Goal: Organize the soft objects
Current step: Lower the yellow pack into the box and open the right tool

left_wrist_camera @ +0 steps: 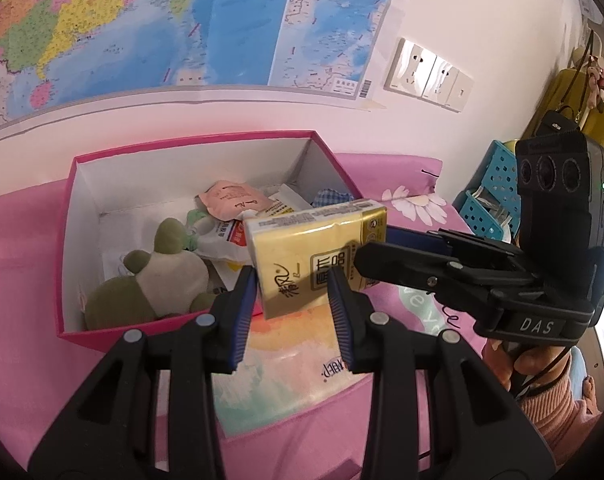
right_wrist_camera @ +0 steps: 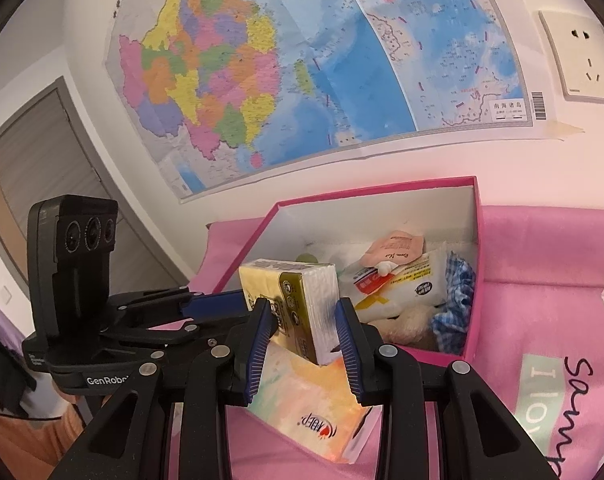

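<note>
Both hand-held grippers grasped one yellow tissue pack (left_wrist_camera: 318, 252), lifted at the centre of each frame above the front rim of the pink box (left_wrist_camera: 67, 248). In the left wrist view the left hand-held gripper (left_wrist_camera: 291, 300) clamped the pack's lower edge between its blue pads, while the right hand-held gripper (left_wrist_camera: 376, 250) reached in from the right and pinched the pack's end. In the right wrist view its jaws closed on the pack's white end. Inside the box lay a green plush toy (left_wrist_camera: 149, 280), a pink packet (left_wrist_camera: 233, 198) and what looked like blue checked cloth (right_wrist_camera: 454, 304), partly hidden. A pastel tissue pack (right_wrist_camera: 310, 404) lay on the pink bed sheet (right_wrist_camera: 542, 264) below the jaws.
</note>
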Available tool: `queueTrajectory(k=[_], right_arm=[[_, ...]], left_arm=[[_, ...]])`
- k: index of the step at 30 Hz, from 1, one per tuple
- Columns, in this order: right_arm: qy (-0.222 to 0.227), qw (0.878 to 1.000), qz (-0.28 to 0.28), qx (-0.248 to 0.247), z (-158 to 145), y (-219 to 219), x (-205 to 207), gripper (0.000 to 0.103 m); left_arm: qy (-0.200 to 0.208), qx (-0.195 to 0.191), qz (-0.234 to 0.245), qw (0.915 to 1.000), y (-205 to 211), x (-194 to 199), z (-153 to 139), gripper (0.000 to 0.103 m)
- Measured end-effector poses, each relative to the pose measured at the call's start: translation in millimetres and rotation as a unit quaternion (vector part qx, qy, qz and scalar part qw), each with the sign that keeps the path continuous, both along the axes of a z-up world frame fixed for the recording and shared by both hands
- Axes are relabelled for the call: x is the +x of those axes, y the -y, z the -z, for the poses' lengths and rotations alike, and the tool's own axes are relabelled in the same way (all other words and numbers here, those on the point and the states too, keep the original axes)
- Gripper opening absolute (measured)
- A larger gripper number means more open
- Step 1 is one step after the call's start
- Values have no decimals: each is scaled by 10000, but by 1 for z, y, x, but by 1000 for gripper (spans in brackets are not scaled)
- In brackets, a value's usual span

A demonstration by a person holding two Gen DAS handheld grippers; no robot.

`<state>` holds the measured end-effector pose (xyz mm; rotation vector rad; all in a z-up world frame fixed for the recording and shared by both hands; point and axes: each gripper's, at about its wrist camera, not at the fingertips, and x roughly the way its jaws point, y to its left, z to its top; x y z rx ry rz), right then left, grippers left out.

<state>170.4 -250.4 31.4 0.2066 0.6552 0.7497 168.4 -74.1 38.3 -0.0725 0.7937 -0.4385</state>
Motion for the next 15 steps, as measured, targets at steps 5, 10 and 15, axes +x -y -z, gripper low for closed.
queueTrajectory(k=[5, 10, 15], right_arm=[[-6, 10000, 52, -39, 0, -4, 11, 34], [-27, 9999, 76, -68, 0, -6, 19, 34], [-100, 9998, 167, -75, 4, -7, 26, 34]], left_arm=[[-85, 11, -56, 9999, -1, 8, 3, 38], [-164, 27, -115, 9998, -1, 19, 4, 38], [-233, 106, -181, 9995, 1, 31, 5, 38]])
